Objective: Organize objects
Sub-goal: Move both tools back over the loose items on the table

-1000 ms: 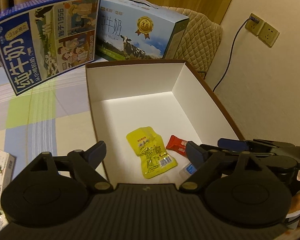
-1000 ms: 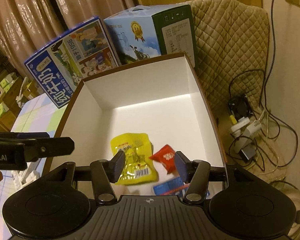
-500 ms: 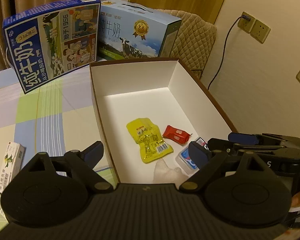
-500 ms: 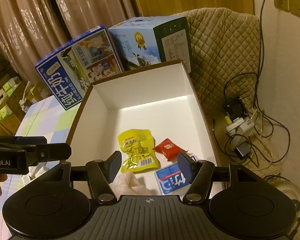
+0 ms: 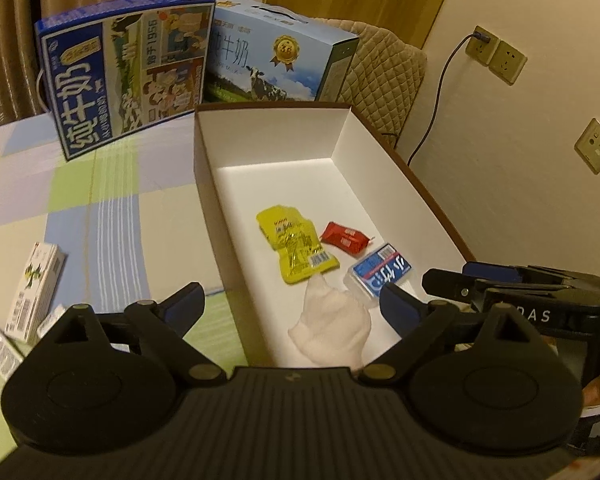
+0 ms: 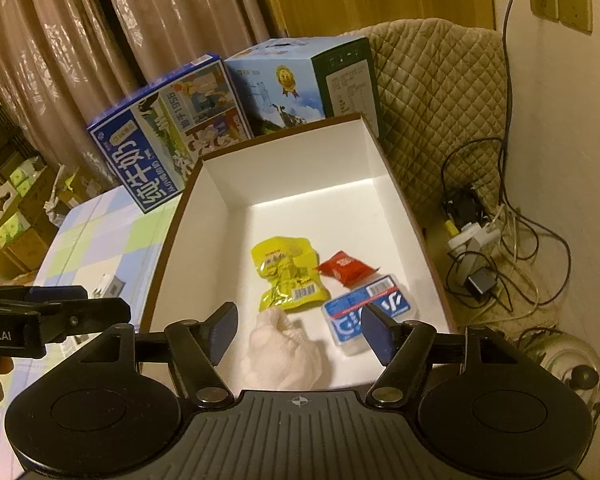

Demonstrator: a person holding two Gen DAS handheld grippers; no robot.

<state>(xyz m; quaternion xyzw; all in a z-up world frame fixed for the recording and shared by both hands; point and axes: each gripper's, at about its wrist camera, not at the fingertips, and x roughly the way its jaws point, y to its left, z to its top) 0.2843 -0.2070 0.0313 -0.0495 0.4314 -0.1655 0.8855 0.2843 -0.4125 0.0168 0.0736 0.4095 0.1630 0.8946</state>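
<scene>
Checked cloth covers the table (image 5: 112,216) on which a white tray box (image 5: 204,176) stands. Right gripper (image 6: 298,330), jaws spread wide and empty, hovers above the box's near end, over a crumpled white cloth (image 6: 278,350); left gripper (image 5: 290,306), likewise spread and empty, straddles the box's left wall. Beyond the cloth lie a yellow snack pouch (image 6: 288,280), a red sachet (image 6: 346,268) and a blue tissue pack (image 6: 366,312). Outside, on the table, small cartons (image 5: 34,290) remain; these look light and stiff, best pinched across their narrow faces. Foil pouches likely slip; cloth yields anywhere.
</scene>
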